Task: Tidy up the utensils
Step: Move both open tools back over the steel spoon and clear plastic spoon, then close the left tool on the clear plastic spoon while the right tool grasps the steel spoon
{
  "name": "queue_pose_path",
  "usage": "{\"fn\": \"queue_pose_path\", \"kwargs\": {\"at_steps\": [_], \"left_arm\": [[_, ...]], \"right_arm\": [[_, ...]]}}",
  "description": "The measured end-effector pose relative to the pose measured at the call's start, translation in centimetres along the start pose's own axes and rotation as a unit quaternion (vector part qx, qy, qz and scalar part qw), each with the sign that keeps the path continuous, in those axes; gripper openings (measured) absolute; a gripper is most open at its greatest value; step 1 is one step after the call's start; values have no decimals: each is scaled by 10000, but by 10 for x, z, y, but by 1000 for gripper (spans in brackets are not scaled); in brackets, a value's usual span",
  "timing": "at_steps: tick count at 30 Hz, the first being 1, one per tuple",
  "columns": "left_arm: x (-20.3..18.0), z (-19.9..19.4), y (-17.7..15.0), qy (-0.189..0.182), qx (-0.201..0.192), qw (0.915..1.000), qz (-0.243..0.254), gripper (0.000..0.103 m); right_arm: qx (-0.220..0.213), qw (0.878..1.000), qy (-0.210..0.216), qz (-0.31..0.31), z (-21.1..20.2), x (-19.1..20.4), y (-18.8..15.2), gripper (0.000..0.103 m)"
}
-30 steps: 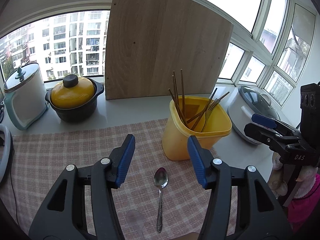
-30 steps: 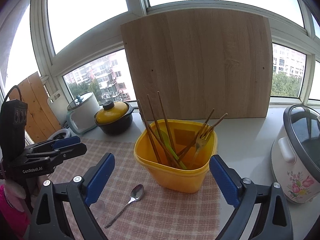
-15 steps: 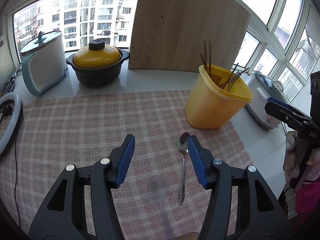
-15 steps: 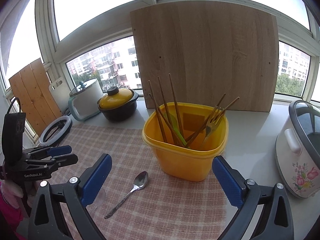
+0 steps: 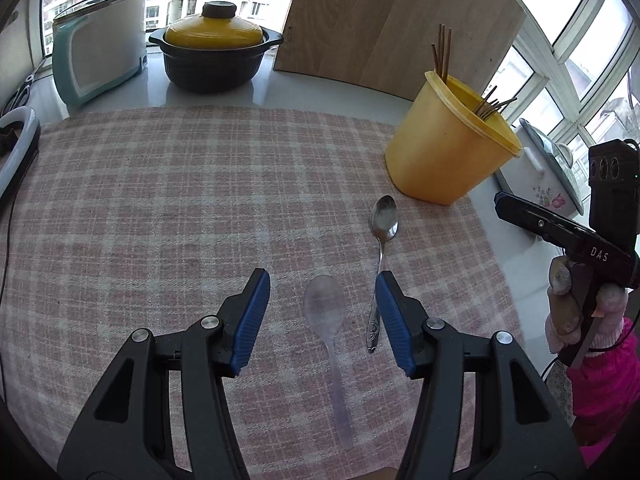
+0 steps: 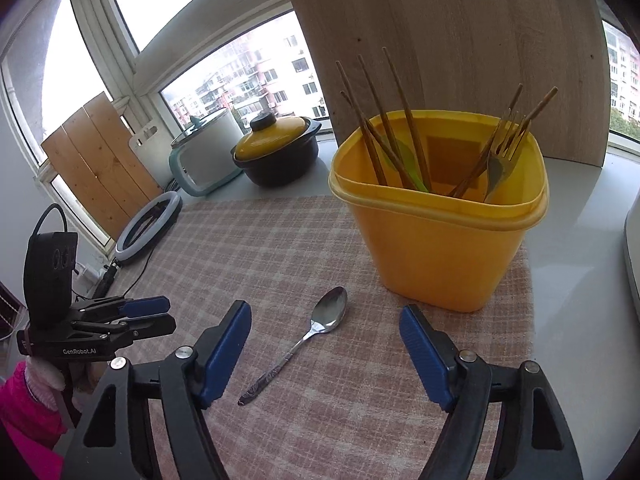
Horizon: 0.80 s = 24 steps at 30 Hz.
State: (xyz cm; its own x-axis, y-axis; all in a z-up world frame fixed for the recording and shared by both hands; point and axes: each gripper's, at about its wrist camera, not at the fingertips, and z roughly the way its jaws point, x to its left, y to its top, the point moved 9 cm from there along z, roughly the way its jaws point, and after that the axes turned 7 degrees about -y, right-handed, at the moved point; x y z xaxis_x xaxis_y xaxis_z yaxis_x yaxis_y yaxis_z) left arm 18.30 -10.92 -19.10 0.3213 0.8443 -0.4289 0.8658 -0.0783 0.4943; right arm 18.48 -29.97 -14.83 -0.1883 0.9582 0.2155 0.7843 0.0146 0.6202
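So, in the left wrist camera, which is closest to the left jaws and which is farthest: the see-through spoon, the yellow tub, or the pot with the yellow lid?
1. See-through spoon, lying on the cloth right between the open jaws.
2. Yellow tub, further off to the right, holding chopsticks.
3. Pot with the yellow lid, far back by the window, left of centre.

**Where everything sits on my counter**

A cloth covers the near counter. On it, before my left gripper, a plastic spoon lies between the jaws, untouched. Just right of it lies a metal spoon, its bowl toward the far side. Beyond that spoon, at the cloth's right edge, stands a tub with chopsticks and forks in it. A board leans behind the tub; a lidded pot sits far left of it.
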Motion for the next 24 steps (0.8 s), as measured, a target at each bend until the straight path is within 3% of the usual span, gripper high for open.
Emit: {"fn": "queue_pose_path", "kwargs": {"at_steps": [5, 12, 24], "left_arm": [[5, 16, -15, -43, 207, 9998, -38, 56], [7, 35, -31, -53, 468, 9989, 8, 56], [5, 57, -33, 142, 582, 9975, 367, 56]], "right_arm": [[410, 9989, 152, 164, 32, 0, -16, 65], [641, 9973, 124, 334, 67, -7, -22, 50], [746, 9968, 56, 285, 96, -4, -19, 44]]}}
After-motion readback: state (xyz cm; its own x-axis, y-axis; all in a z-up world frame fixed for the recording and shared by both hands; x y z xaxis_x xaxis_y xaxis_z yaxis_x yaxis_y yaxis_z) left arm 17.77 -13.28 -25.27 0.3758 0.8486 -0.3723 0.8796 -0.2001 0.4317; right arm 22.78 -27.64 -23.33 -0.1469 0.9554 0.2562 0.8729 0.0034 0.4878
